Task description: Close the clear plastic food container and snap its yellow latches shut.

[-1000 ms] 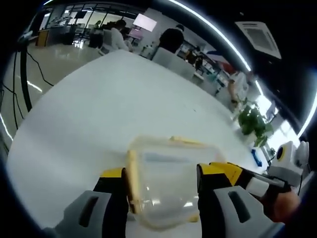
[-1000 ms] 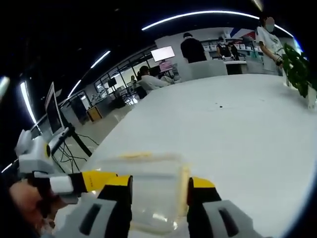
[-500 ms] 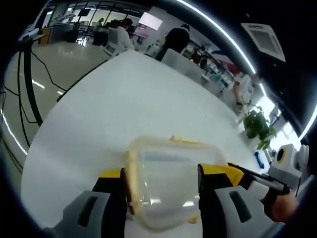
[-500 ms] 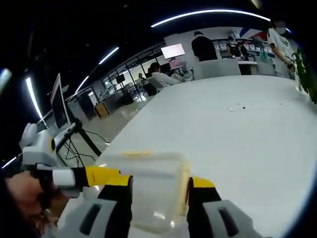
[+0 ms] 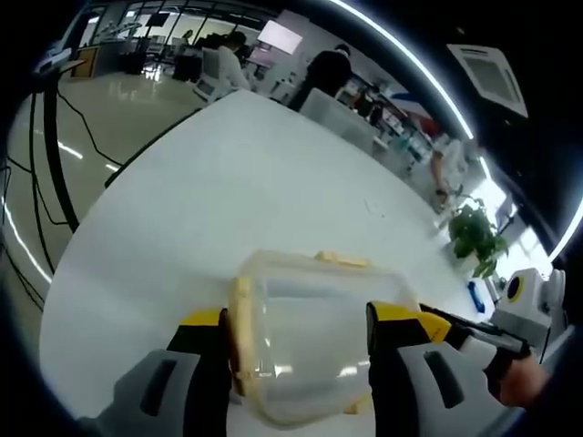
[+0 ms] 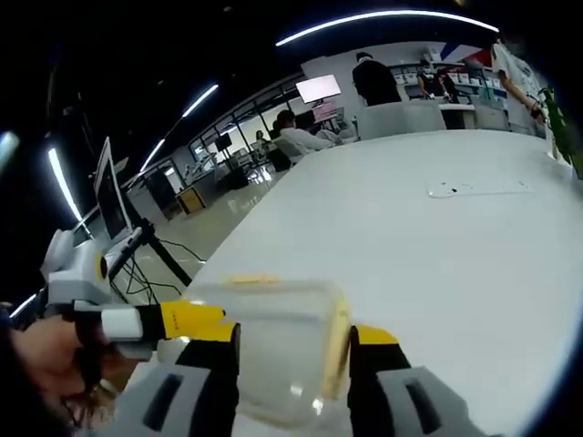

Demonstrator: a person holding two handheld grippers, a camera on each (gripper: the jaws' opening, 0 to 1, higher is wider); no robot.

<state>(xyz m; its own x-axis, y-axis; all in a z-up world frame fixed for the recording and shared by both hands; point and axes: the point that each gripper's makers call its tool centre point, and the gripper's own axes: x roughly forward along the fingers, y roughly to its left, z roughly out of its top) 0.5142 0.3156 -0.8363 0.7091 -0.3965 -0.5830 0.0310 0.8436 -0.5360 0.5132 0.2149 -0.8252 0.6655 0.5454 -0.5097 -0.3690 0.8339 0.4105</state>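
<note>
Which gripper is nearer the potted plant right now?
Right. The potted plant stands beyond the right gripper; the left gripper is at the container's opposite end.

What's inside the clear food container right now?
The clear food container looks empty: through its walls only the white table and glare show. The left claw and right claw straddle it and cover its lower corners.

White table point(image 5: 228, 182), small far litter point(image 6: 478, 188)
</note>
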